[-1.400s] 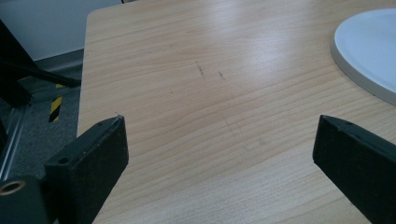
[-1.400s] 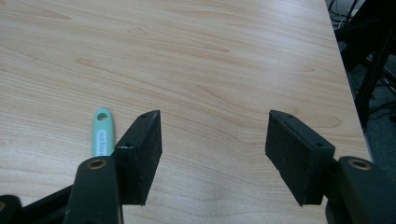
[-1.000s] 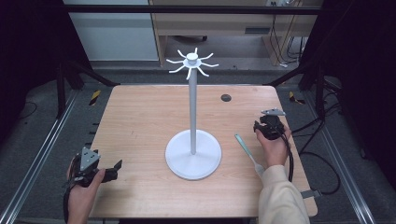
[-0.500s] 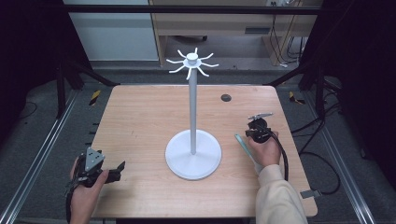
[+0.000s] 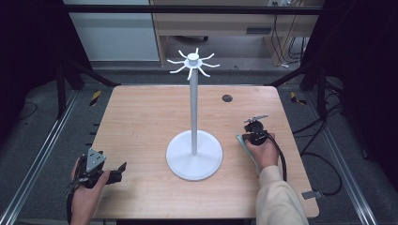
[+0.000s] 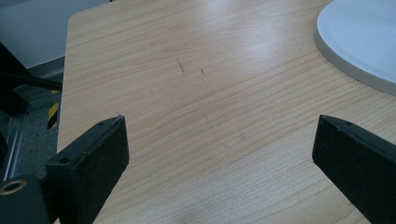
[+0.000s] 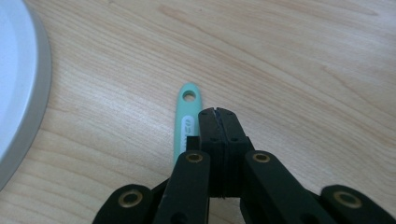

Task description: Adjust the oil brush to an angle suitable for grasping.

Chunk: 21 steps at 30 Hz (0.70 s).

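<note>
right gripper point(image 7: 215, 112), jaws pressed together empty, over a flat mint plastic handle point(image 7: 186, 122) on woodgrain.

white label on handle point(image 7: 186, 125), print unreadable

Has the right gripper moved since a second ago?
Yes. The right gripper has shifted toward the white stand's base and nearer the person, over the green handle.

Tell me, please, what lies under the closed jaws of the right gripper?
Under the right gripper lies a mint-green handle with a hanging hole at its end, flat on the wooden table. The jaws are pressed together above it. Its other end is covered by the gripper.
</note>
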Available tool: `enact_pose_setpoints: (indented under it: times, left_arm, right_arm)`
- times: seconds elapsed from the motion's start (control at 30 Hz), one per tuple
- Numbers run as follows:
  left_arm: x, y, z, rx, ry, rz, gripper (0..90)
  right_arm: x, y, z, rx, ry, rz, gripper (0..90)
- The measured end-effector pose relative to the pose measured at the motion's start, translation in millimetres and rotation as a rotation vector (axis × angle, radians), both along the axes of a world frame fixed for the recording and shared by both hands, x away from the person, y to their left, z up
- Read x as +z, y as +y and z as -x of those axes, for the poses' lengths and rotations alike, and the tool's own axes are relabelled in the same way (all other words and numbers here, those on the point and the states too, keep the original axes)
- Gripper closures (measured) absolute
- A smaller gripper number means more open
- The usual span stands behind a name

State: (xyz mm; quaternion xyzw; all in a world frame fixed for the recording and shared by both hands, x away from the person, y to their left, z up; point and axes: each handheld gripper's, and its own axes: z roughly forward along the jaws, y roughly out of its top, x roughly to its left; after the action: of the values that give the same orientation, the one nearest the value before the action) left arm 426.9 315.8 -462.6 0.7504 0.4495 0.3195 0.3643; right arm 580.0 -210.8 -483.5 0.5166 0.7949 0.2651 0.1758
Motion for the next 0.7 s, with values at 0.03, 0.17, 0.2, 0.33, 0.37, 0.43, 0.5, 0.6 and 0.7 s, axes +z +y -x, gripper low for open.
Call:
enact_pose_setpoints:
  times: [0.03,0.17,0.2,0.33,0.37,0.43,0.5,0.6,0.7]
  left_arm:
    - [0.1,-0.1,0.1,0.0,-0.001,-0.001,3.4]
    - [-0.3,-1.1,-0.1,-0.003,0.002,-0.001,3.4]
    - [-0.5,-1.4,-0.2,-0.003,0.002,-0.002,3.4]
    - [-0.3,-1.7,-0.2,-0.005,0.003,-0.004,3.4]
    - [-0.2,-1.7,-0.2,-0.005,0.002,-0.004,3.4]
    - [-0.3,-1.8,-0.2,-0.006,0.003,-0.003,3.4]
    - [-0.4,-2.1,-0.2,-0.008,0.006,-0.005,3.4]
    - [-0.4,-2.6,-0.1,-0.01,0.009,-0.006,3.4]
    - [-0.6,-2.5,0.2,-0.006,0.007,-0.006,3.4]
  right_arm:
    - [-0.1,0.8,0.7,0.008,0.005,0.002,90.0]
    - [0.4,2.7,2.1,0.034,0.012,-0.011,90.0]
    - [0.2,4.5,3.1,0.053,0.011,-0.006,90.0]
    - [1.4,11.4,8.5,0.123,0.036,-0.029,90.0]
    - [2.2,12.9,9.8,0.139,0.047,-0.034,90.0]
    - [2.3,18.3,14.1,0.171,0.058,-0.056,90.0]
    - [3.4,21.3,16.8,0.196,0.062,-0.043,90.0]
    - [4.2,23.8,18.7,0.208,0.064,-0.029,90.0]
    - [8.6,24.0,23.4,0.199,0.043,-0.003,90.0]
